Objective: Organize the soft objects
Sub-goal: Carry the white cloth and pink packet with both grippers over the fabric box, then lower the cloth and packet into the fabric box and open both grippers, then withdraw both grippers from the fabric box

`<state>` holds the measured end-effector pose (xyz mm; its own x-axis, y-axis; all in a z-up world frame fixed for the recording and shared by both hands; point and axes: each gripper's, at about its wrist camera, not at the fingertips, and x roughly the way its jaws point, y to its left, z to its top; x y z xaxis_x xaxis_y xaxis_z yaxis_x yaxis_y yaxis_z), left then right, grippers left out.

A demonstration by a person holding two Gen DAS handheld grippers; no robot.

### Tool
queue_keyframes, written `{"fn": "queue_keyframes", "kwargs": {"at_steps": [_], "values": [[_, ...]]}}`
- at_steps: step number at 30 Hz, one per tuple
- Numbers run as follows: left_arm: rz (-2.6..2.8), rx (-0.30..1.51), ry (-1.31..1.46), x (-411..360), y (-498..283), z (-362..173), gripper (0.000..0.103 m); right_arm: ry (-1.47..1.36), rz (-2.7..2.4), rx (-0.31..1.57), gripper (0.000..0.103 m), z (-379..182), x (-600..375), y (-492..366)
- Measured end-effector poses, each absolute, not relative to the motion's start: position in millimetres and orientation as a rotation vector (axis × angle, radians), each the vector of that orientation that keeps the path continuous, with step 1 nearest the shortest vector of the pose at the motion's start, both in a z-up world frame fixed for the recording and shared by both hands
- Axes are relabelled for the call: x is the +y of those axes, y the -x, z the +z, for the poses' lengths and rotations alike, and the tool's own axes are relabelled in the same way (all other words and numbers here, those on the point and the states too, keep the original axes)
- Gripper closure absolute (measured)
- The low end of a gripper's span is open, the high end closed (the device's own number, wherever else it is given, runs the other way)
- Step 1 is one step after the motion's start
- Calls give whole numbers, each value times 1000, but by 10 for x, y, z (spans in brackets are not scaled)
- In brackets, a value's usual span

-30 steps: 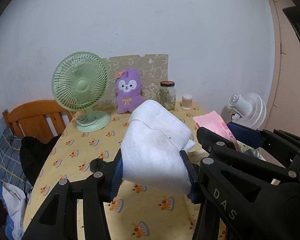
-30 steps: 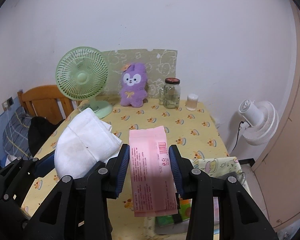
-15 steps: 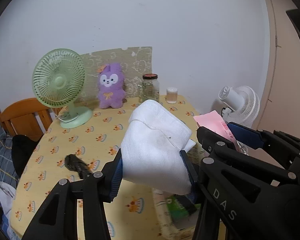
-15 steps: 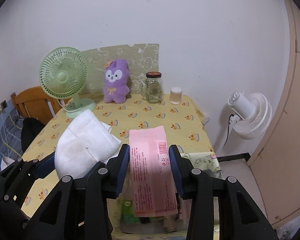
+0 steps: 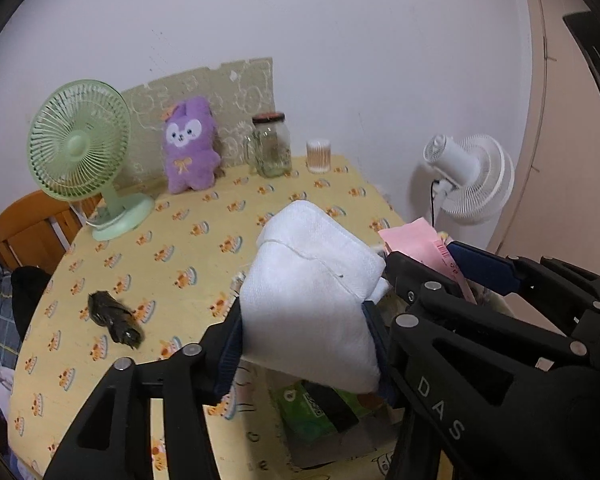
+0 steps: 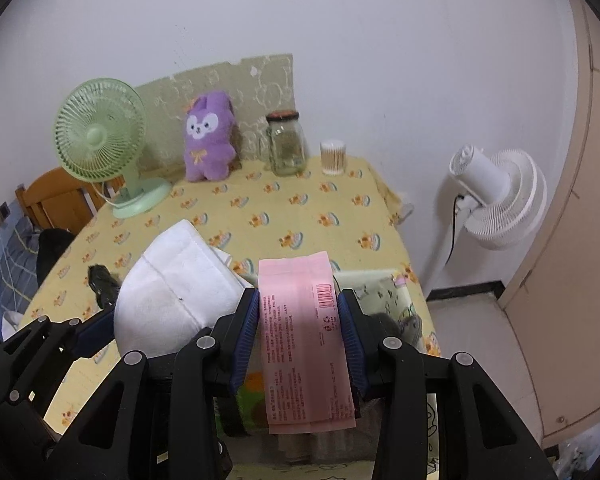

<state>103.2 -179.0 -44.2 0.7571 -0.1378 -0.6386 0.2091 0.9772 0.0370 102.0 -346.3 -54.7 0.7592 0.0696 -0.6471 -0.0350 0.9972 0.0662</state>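
Note:
My left gripper (image 5: 304,344) is shut on a folded white towel (image 5: 312,292) and holds it above the near right part of the yellow-clothed table (image 5: 204,240). The towel also shows in the right wrist view (image 6: 176,292). My right gripper (image 6: 300,328) is shut on a flat pink packet (image 6: 304,344), held just right of the towel; its edge shows in the left wrist view (image 5: 416,240). Below both grippers lies an open fabric bin (image 6: 384,292) holding a green packet (image 5: 308,408). A purple plush toy (image 5: 188,144) stands at the back.
A green desk fan (image 5: 80,152) stands back left, a glass jar (image 5: 272,144) and a cotton-swab cup (image 5: 319,155) at the back. A small dark bundle (image 5: 114,318) lies on the left of the table. A white floor fan (image 6: 496,196) and wooden chair (image 5: 28,220) flank the table.
Both grippers have pulled back and up with their loads still held. The table's back objects look farther off, and the bin and the dark bundle have come into view.

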Motion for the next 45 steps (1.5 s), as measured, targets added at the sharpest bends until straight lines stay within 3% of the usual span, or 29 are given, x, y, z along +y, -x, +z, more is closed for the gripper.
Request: {"fn": "queue_keyframes", "kwargs": {"at_steps": [8, 11, 13, 15, 17, 45], "values": [[-219, 724, -147, -1898, -1024, -643, 23, -50, 46, 745, 59, -763, -3564, -1013], [-227, 738, -152, -1905, -1000, -701, 23, -62, 49, 757, 57, -850, -3573, -980], [-230, 733, -156, -1915, -975, -695, 22, -73, 56, 753, 50, -866, -3584, -963], [-227, 725, -151, -1925, -951, -675, 22, -106, 67, 742, 26, -866, -3616, -940], [-227, 726, -153, -1937, -931, -674, 18, -154, 84, 782, 15, -890, -3648, -946], [-223, 663, -57, -1301, -661, -320, 18, -86, -40, 709, 6, -427, -3052, -578]]}}
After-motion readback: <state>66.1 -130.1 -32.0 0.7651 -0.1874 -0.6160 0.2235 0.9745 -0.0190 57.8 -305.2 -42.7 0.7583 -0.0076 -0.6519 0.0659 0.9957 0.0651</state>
